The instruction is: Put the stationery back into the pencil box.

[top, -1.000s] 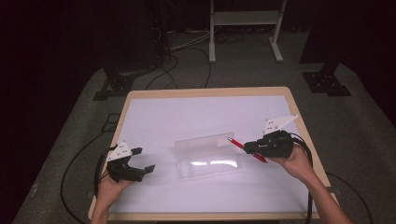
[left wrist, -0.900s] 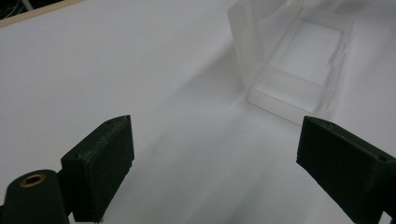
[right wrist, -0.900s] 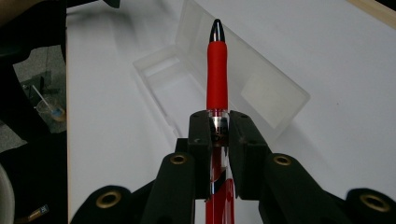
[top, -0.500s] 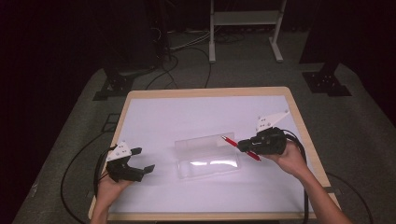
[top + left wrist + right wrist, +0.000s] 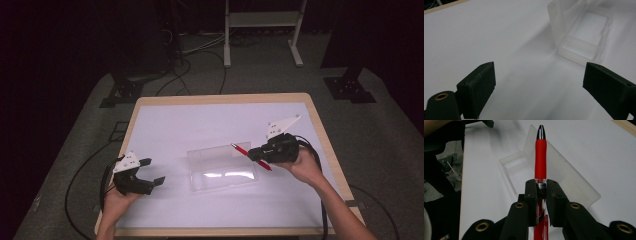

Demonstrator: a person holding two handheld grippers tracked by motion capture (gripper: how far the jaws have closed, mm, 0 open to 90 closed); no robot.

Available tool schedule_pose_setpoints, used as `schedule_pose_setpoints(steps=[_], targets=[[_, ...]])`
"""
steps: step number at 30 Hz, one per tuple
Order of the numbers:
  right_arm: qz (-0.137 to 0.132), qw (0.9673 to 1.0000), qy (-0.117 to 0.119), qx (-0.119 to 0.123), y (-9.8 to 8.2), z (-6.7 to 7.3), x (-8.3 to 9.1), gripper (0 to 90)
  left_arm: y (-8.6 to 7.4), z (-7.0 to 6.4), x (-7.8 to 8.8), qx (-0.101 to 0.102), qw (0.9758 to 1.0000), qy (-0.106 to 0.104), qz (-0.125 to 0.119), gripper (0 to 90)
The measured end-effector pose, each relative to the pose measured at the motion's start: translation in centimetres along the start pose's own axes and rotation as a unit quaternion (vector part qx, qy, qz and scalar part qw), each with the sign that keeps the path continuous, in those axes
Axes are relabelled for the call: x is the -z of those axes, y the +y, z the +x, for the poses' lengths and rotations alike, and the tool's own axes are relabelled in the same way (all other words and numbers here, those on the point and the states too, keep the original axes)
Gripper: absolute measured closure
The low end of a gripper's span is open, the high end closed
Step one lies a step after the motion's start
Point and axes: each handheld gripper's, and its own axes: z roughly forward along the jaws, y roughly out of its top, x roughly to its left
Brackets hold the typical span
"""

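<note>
Ahead of the right tongs, clenched on the red pen, lay the open clear case; left tongs released. Best lowered lengthwise, tip kept level.

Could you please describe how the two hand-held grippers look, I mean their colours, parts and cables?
Both the left gripper and the right gripper have black bodies, and each carries a pale grey three-cornered plate on top. Their jaws are thick, black, blocky pads, and brass-coloured ring inserts sit in the black links behind them. A black cable trails from the left gripper off the table edge; another loops from the right one. The forearms are bare, without sleeves.
</note>
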Motion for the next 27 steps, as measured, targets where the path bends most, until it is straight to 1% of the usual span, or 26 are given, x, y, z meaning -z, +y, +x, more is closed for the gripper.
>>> schedule_pose_setpoints(steps=[8,9,13,21,27], targets=[[0.002,0.9999,0.007,0.007,0.7,-0.3,-1.0,78.9,0.0,-0.1,-0.1,0.001,1.0,-0.002,0.002,10.4],[0.001,0.9999,0.009,0.005,0.8,-0.3,-1.2,78.8,0.0,-0.1,-0.1,0.001,1.0,-0.002,0.001,10.5],[0.004,0.9998,0.016,0.013,1.0,-0.4,-2.1,78.8,-0.1,0.0,-0.1,0.002,1.0,-0.002,0.001,10.4],[0.018,0.9992,0.03,0.019,1.4,-0.7,-3.8,78.8,-0.1,0.0,0.0,0.002,1.0,-0.003,-0.001,10.5],[0.032,0.9986,0.034,0.027,1.7,-0.8,-4.8,78.8,-0.2,0.1,0.1,0.002,1.0,-0.002,-0.002,10.4]])
